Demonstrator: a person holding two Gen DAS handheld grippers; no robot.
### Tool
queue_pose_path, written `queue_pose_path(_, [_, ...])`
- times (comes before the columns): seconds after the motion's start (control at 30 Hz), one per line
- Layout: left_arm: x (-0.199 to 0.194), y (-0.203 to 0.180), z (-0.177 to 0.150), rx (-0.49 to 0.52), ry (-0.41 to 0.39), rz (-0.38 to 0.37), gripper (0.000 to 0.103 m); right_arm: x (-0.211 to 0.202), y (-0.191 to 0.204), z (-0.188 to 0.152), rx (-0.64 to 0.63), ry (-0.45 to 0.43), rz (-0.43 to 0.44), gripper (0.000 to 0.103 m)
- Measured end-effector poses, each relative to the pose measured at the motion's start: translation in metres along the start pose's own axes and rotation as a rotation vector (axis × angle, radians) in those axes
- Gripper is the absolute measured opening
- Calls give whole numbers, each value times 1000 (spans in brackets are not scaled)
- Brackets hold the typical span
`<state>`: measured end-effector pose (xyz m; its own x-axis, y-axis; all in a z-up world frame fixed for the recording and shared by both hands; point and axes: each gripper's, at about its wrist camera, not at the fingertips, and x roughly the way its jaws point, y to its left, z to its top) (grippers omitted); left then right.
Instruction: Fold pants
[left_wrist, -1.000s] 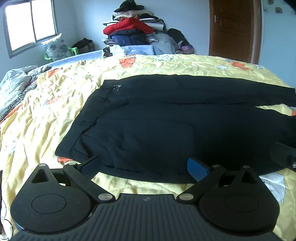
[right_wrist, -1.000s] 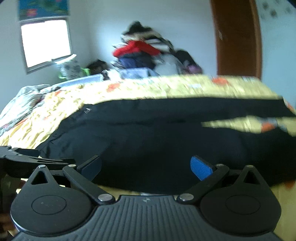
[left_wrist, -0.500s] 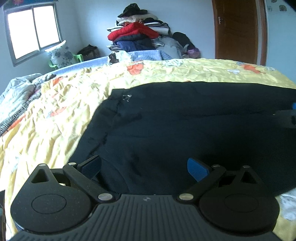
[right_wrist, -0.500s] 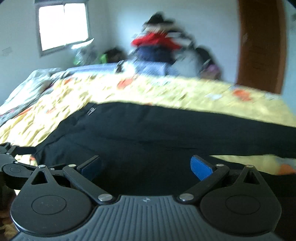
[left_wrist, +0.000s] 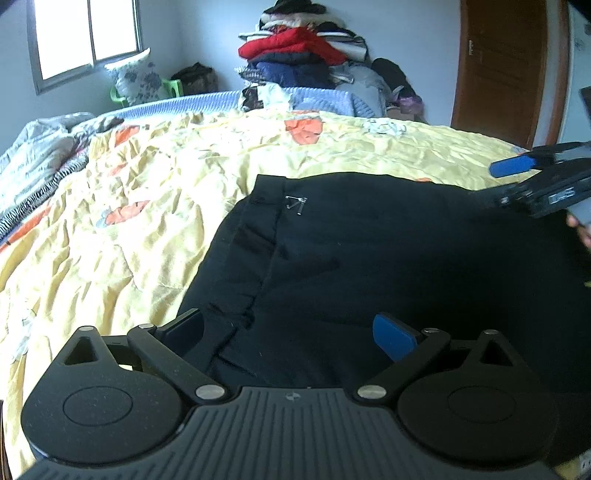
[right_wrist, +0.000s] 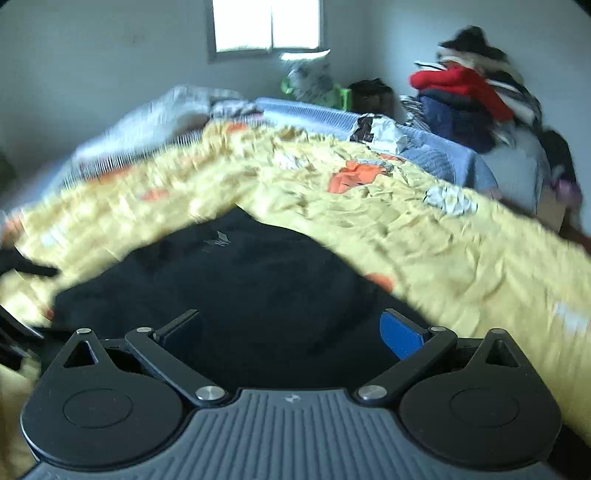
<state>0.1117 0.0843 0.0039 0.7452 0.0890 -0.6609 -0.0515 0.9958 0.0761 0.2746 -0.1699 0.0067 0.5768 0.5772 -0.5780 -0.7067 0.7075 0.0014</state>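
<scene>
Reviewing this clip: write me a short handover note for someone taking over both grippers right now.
Left gripper: open, holding nothing, low over the waistband end of the black pants.
Right gripper: open, holding nothing, over the pants; its view is motion-blurred.
Pants lie spread flat on the yellow bedspread, waistband toward the left.
Done: no fold visible in these views.
Left: grip the fabric, then make every fold.

Left gripper (left_wrist: 288, 330) level, jaws spread wide and empty; right gripper (right_wrist: 290, 330) likewise, jaws wide.

Black pants (left_wrist: 369, 266) — flat on bedspread (left_wrist: 147, 206)
</scene>
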Motion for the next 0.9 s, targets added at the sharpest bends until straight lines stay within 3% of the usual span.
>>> queue_pose_path(0.17, [15,3,20,9,8,12,99,54,-34,15,12,81,62,94])
queue_pose_path(0.37, [44,-1,42,18,47,3,99,109,-68,17,30,169,119,93])
queue_pose_path(0.47, [61,0,56,-12,76,-19,99,120,-79,15,44,163,166,91])
queue_pose_path(0.53, [74,1,67,-30,94,-22,99,119,-82,15,61,148,205,57])
queue_pose_path(0.57, [79,2,72,-39,97,-26,99,118,-82,18,59,147,208,14])
queue_pose_path(0.63, [91,3,82,-60,114,-37,99,113,-77,17,27,149,200,9])
queue_pose_path(0.73, [108,10,97,-133,148,-79,99,97,-48,12,-126,123,128,6])
queue_pose_path(0.9, [129,40,117,-421,192,-255,99,57,23,-8,-438,50,16,6])
